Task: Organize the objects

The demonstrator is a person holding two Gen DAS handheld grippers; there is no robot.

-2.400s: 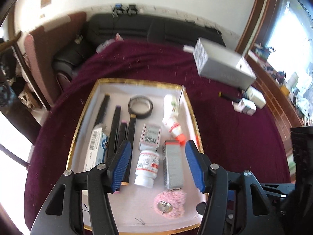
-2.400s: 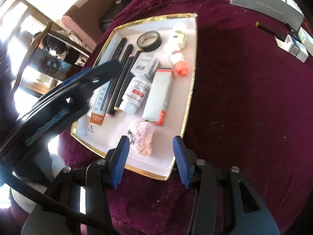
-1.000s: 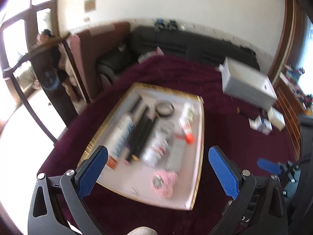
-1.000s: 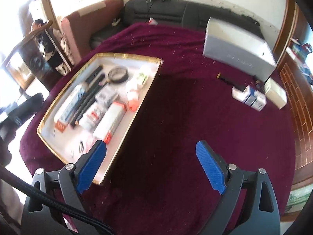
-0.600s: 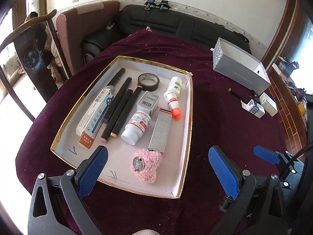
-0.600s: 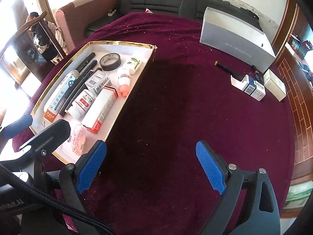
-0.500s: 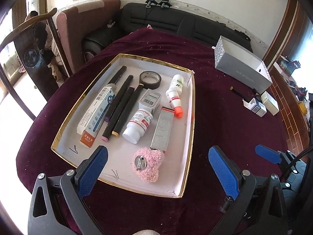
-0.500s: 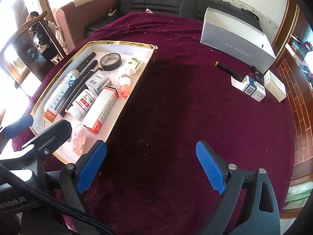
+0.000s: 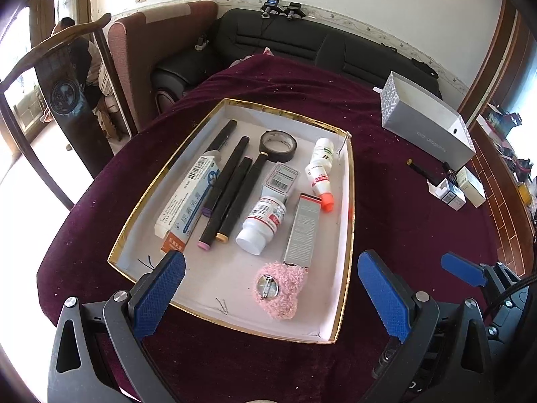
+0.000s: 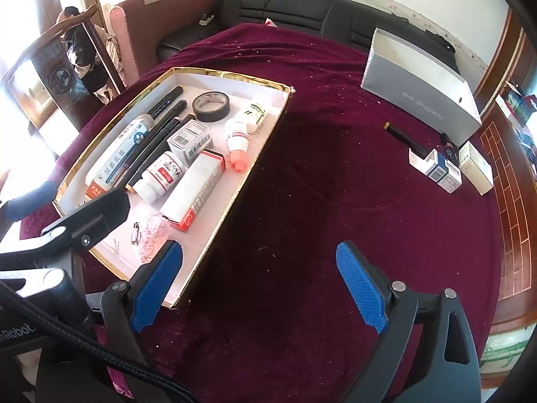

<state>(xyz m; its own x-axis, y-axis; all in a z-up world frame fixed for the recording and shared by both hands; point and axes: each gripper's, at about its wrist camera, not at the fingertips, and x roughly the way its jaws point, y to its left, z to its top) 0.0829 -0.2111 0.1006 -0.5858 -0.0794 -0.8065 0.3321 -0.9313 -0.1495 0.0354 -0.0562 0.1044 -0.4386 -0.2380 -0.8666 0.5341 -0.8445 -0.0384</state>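
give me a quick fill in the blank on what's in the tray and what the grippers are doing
1. The roll of black tape lies inside the gold-rimmed ____.
2. The fluffy brooch in the tray is ____ in colour.
3. Both the left gripper and the right gripper are ____ and hold nothing.
4. The tablecloth is dark ____.

Answers: tray; pink; open; red

1. The left tool (image 9: 270, 297), low over the tray (image 9: 349, 181) with its jaws narrowly apart 2.4 s ago, has pulled back and now hangs above the tray's near edge.
2. Its jaws have spread wide and hold nothing.
3. The right tool (image 10: 258, 290) has swung from the tray's near corner to the bare maroon desk (image 10: 335, 181) beside it.
4. Its jaws have likewise widened, empty.
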